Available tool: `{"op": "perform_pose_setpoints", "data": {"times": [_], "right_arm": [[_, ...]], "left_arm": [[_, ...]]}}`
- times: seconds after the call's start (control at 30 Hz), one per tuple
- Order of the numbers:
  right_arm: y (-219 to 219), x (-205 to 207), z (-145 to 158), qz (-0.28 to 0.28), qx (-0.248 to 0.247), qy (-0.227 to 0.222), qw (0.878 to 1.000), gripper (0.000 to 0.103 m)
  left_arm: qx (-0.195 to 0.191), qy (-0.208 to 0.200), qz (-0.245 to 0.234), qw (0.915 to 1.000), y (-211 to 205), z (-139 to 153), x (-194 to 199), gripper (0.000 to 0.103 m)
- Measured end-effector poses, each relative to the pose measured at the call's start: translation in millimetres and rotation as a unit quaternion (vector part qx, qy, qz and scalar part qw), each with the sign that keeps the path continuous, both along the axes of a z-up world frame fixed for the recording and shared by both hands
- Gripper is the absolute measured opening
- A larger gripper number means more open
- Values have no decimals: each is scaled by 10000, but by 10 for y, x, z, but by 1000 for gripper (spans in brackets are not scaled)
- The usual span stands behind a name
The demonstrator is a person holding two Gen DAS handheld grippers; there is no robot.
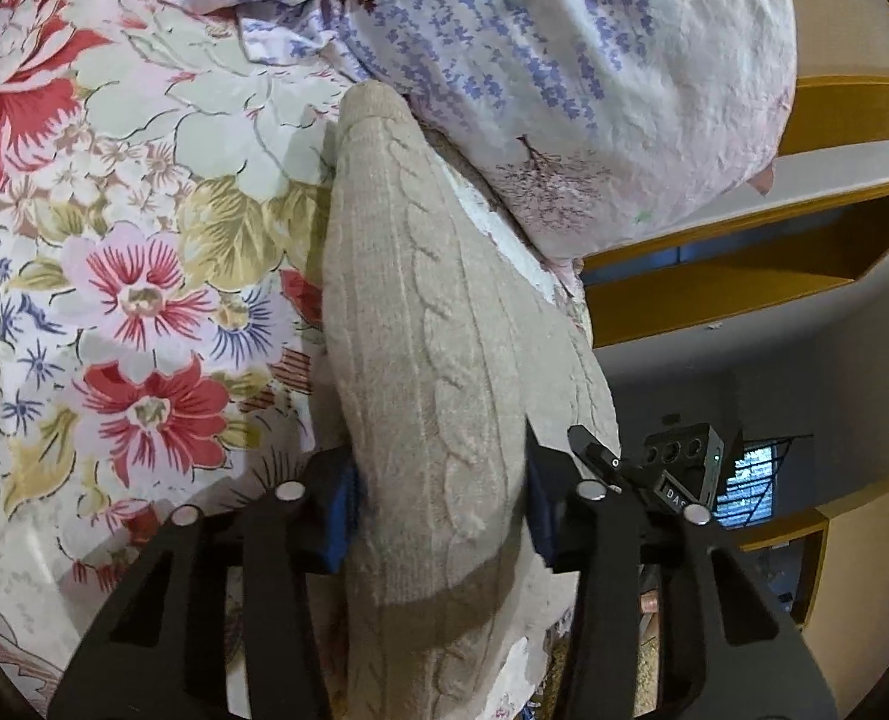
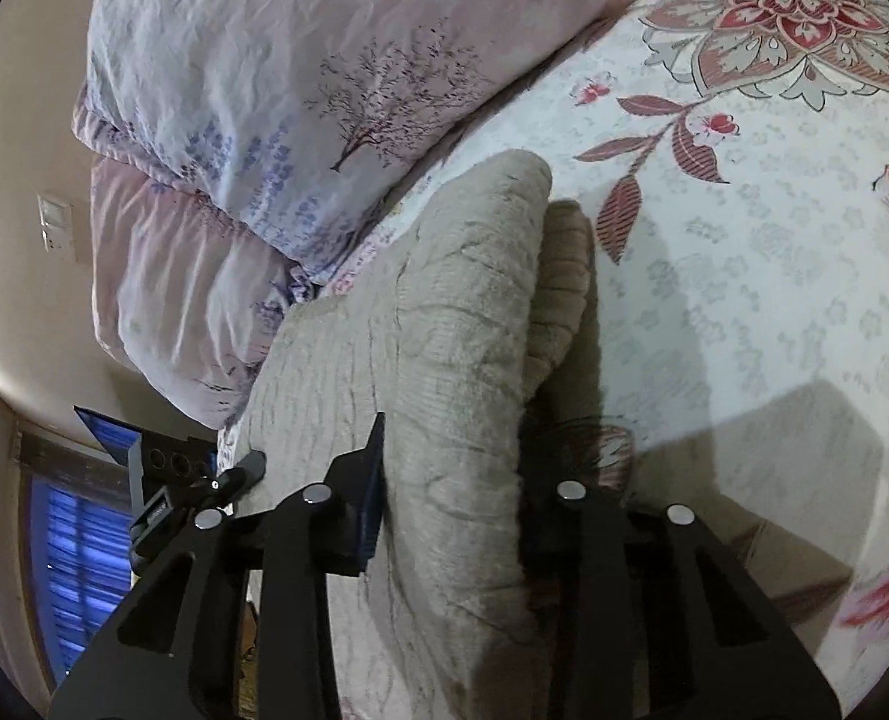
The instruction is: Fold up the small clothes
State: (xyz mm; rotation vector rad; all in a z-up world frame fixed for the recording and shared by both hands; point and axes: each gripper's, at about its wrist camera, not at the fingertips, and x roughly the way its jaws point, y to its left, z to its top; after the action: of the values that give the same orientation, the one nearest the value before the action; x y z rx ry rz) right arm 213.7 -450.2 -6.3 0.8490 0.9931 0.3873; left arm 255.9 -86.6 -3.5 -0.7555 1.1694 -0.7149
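Note:
A beige cable-knit sweater [image 1: 420, 324] hangs bunched between both grippers above a floral bedsheet [image 1: 114, 228]. My left gripper [image 1: 438, 504] is shut on a thick fold of it, blue pads pressing either side. In the right wrist view my right gripper [image 2: 450, 504] is shut on another fold of the same sweater [image 2: 462, 324], which runs forward and ends in a rounded edge near the pillows. The other gripper shows at the edge of each view, at the right in the left wrist view [image 1: 678, 468] and at the left in the right wrist view [image 2: 186, 480].
Two lilac pillows [image 1: 564, 78] with tree and flower prints lie at the head of the bed, also in the right wrist view [image 2: 276, 90]. Wooden shelving [image 1: 744, 276] and a window [image 2: 78, 540] stand beyond the bed. The floral bedsheet [image 2: 744, 276] spreads to the right.

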Motion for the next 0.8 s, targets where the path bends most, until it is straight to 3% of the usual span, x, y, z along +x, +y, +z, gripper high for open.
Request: {"op": "perform_pose_setpoints", "data": {"times": [0.17, 0.47, 0.6, 0.67, 0.73, 0.8], "right_arm": [[240, -109, 316, 90, -211, -407, 9989, 29], [1267, 118, 606, 735, -752, -1030, 9891, 26], [1725, 223, 511, 924, -1015, -1102, 9844, 26], [1907, 321, 335, 990, -1150, -840, 9848, 27], [1992, 381, 198, 878, -1547, -636, 9820, 33], [1933, 398, 146, 818, -1351, -527, 9860, 36]], "left_arm": [[-186, -225, -128, 9995, 169, 197, -54, 39], [300, -816, 440, 9952, 1179, 646, -187, 40], [654, -699, 717, 9928, 1552, 575, -148, 41], [962, -542, 890, 9899, 1685, 422, -86, 41], [992, -347, 921, 9902, 1714, 231, -40, 42], [969, -283, 957, 9903, 1738, 106, -30, 45]]}}
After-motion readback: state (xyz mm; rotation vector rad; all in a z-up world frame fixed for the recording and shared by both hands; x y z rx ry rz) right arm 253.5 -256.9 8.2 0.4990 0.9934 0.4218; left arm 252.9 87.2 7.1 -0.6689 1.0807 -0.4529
